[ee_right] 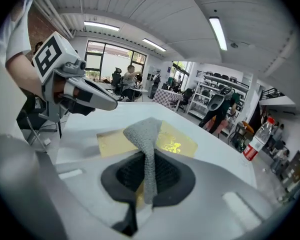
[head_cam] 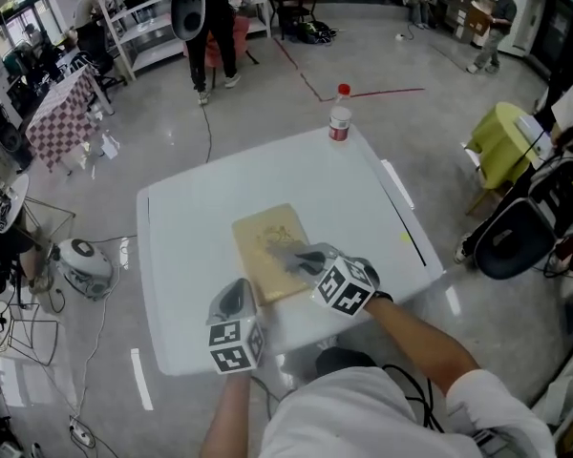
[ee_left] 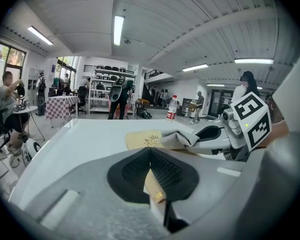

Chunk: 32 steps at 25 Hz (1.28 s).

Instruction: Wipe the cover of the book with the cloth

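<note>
Overhead, the cloth (head_cam: 288, 256) merely rests on the book (head_cam: 265, 241). Up close, the right gripper (ee_right: 147, 176) pinches that cloth, and the left gripper (ee_left: 152, 179) clamps the book's edge.

One book (head_cam: 265, 244) is lying on one table (head_cam: 196, 227), and one cloth (head_cam: 292, 254) is resting on that book. Two grippers are showing: one left gripper (head_cam: 235, 294) and one right gripper (head_cam: 315, 260). One bottle (head_cam: 340, 114) is standing at the table's far edge.
</note>
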Tool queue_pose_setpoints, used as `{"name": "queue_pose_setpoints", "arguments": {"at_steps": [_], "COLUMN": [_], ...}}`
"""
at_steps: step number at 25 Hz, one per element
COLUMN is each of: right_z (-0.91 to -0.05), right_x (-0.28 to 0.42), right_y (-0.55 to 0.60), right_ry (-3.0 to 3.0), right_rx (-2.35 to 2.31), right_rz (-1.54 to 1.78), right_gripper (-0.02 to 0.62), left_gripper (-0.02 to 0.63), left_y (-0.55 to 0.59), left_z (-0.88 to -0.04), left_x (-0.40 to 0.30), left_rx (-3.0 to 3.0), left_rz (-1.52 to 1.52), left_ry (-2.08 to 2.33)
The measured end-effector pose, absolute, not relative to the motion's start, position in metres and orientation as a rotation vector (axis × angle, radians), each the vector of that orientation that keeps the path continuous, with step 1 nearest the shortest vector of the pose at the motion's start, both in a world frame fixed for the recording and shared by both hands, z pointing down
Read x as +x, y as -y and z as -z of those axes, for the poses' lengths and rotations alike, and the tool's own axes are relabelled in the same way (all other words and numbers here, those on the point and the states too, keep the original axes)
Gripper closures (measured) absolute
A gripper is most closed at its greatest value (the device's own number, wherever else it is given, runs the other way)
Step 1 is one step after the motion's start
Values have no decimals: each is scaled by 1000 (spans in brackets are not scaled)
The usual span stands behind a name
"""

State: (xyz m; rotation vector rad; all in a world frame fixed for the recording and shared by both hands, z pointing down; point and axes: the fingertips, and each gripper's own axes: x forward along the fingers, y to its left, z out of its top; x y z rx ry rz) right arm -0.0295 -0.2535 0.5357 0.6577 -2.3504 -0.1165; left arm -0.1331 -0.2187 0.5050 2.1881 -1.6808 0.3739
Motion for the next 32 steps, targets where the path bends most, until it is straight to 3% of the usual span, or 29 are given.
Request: {"name": "queue_pose_setpoints", "arguments": {"at_steps": [14, 24, 32], "right_z": [-530, -460, -493], "right_x": [-19, -54, -104], "right_y": [186, 279, 335], "right_ry": [2379, 2441, 2354], "right_rx": [590, 700, 591], "right_rz": [72, 253, 383], "right_gripper": [578, 578, 578], "left_gripper": [600, 599, 600], "left_y": [207, 216, 227], "left_z": [-513, -515, -522], "left_x": [-129, -141, -151], "left_rx": [2175, 2125, 2074], "left_rz": [-368, -364, -373], "left_ry": [1658, 1699, 1745]}}
